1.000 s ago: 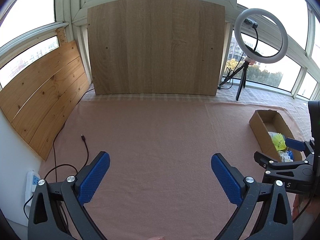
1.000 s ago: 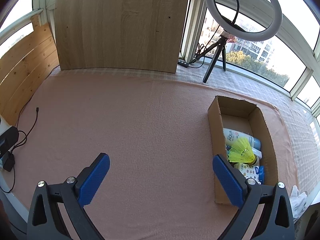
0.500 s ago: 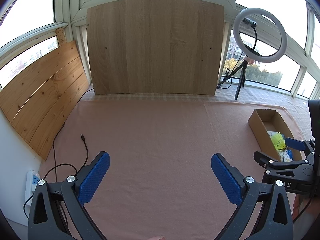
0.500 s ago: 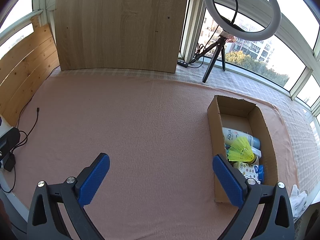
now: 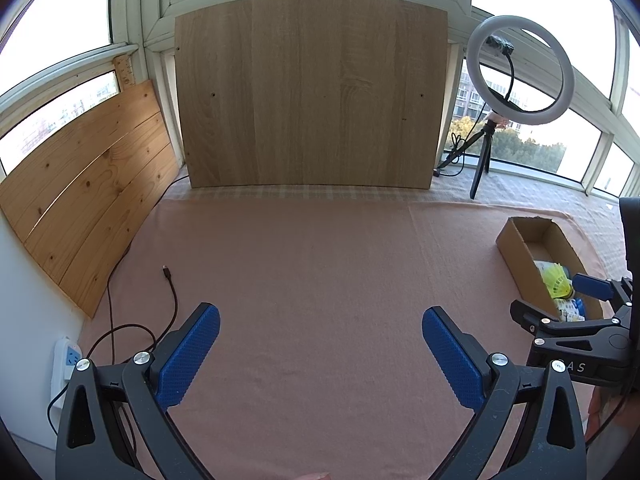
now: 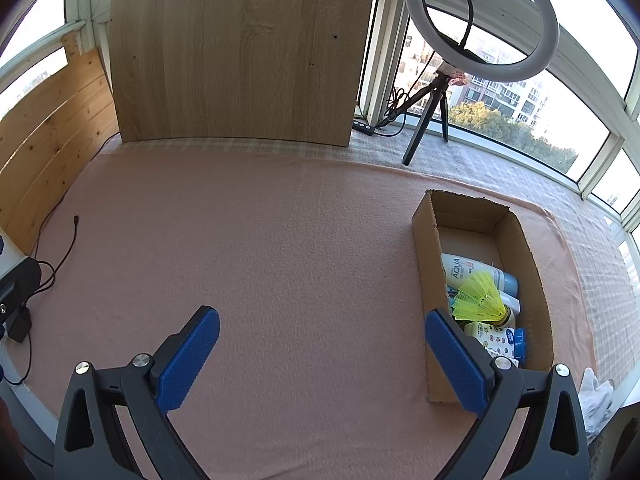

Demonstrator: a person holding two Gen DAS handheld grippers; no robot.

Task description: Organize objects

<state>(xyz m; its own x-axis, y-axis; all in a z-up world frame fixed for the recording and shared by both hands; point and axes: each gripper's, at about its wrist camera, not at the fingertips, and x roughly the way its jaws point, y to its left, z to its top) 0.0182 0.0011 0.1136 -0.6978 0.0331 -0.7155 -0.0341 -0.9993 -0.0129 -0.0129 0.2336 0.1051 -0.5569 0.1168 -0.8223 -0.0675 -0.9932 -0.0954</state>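
A long cardboard box [image 6: 424,264] lies on the pink cloth at the right. Inside it are a white AQUA bottle [image 6: 468,270], a yellow shuttlecock [image 6: 480,300] on top, and a small patterned pack [image 6: 494,334] nearest me. My right gripper [image 6: 320,354] is open and holds nothing, its right finger just left of the box's near end. My left gripper [image 5: 320,352] is also open and empty over bare cloth. From the left wrist view the box [image 5: 516,252] sits far right, with the right gripper [image 5: 560,304] beside its near end.
A large wooden board [image 5: 308,92] leans on the windows at the back, and slatted planks [image 5: 84,184] line the left side. A ring light on a tripod [image 6: 476,24] stands back right. A loose cable [image 5: 168,280] and a power strip [image 5: 66,368] lie at the left.
Both views have shifted very slightly; the box and its contents sit as before, and both grippers stay open.
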